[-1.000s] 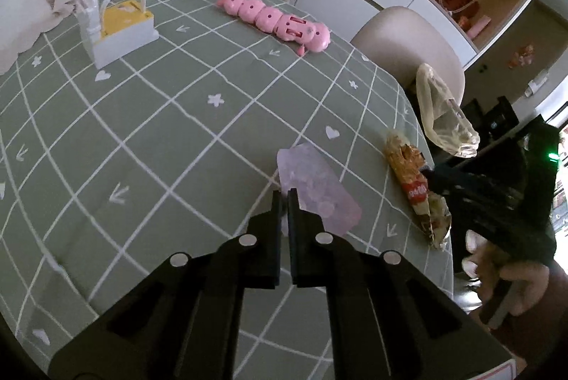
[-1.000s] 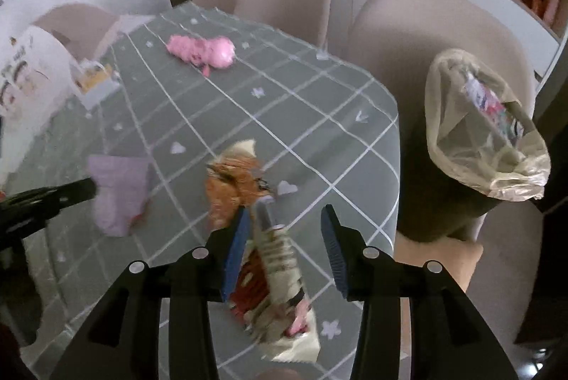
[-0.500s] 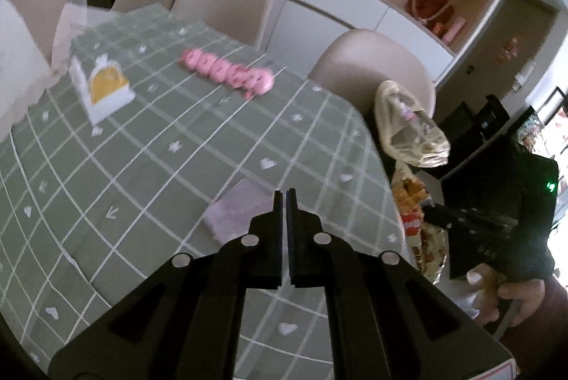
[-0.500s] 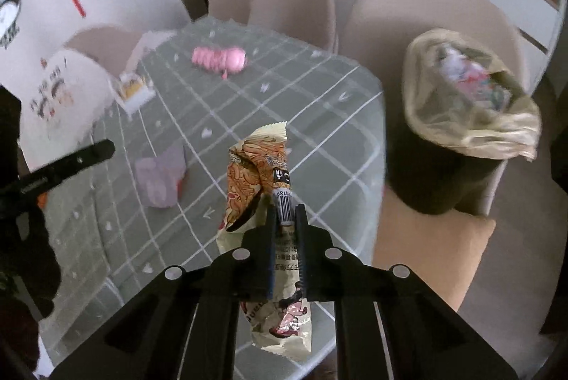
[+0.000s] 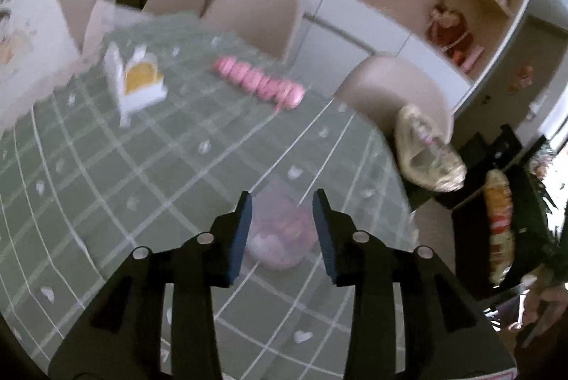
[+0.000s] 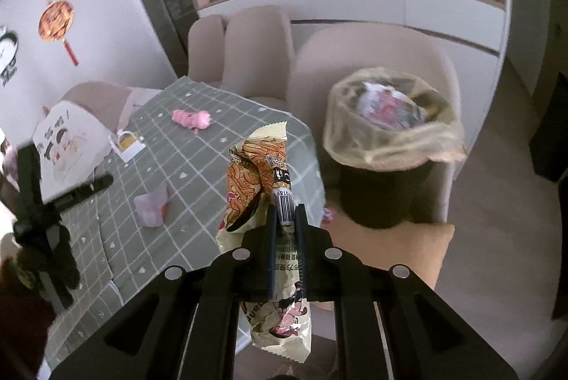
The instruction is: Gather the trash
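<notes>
In our right gripper (image 6: 284, 220) the jaws are pressed together on the snack wrapper (image 6: 262, 188), pinching it near its middle seam, so both ends stand free; it hangs in the air past the table edge, between the table (image 6: 198, 202) and the trash bin (image 6: 387, 167). We judge this wrapper light, thin and crinkly, a bit slippery, so a firm pinch on the flat middle is the good place. One second ago these jaws were still wide around the wrapper on the cloth; now it is lifted and the bin looks closer. Our left gripper (image 5: 282, 223) is opening at this moment, the fingers spread on both sides of the pale pink packet (image 5: 280, 238) without touching it; the packet lies on the table below. A second ago these jaws were closed beside it and lower, so the view was nearer to the cloth. We think the packet is soft and light, best taken by its crumpled edge. Farther on the table the pink toy (image 5: 259, 85) and the small white box (image 5: 136, 85) have not moved
</notes>
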Available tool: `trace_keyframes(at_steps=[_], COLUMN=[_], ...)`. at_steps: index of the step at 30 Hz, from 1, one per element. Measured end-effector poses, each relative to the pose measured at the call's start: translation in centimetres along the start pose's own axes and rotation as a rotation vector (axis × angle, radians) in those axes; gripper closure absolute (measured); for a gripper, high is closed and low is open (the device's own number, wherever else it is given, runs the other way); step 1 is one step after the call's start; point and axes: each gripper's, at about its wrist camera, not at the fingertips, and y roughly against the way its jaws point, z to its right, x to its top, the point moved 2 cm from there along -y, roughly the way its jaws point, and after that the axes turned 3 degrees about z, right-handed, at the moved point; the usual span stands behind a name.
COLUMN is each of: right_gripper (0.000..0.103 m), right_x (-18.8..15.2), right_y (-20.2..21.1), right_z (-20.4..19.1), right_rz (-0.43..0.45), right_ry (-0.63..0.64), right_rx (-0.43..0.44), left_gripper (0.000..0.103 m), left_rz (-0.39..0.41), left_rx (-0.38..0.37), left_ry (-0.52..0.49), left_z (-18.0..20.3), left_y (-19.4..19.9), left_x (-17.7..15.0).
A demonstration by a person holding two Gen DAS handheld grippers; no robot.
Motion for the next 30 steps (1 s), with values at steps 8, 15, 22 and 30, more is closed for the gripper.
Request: trace_keyframes(at_steps=[8, 15, 22, 30], right_gripper=[0.092, 0.092, 0.092, 0.092], right_x=[-0.6, -1.0, 0.0, 2.1], right_y=[1.0, 0.8, 1.7, 2.3], right_z=[5.4, 7.9, 8.6, 8.1], right_rz=[0.023, 0.009, 0.041, 0.089], right_ry=[-0.085, -0.112, -0.106, -0.089], right_rx=[-0.038, -0.078, -0.074, -0.042], left_gripper=[0.069, 0.096, 0.103, 0.103], left_rz=[-0.068, -0.047, -0.010, 0.075], left_rx=[0.120, 0.271, 0.226, 0.160], left_ry=[0.185, 0.232, 0.212, 0.154], left_z=[0.7, 1.6, 2.9, 5.3], left_y=[-2.7, -4.8, -3.5, -0.8], left_x=[-4.0, -4.6, -3.3, 0.2])
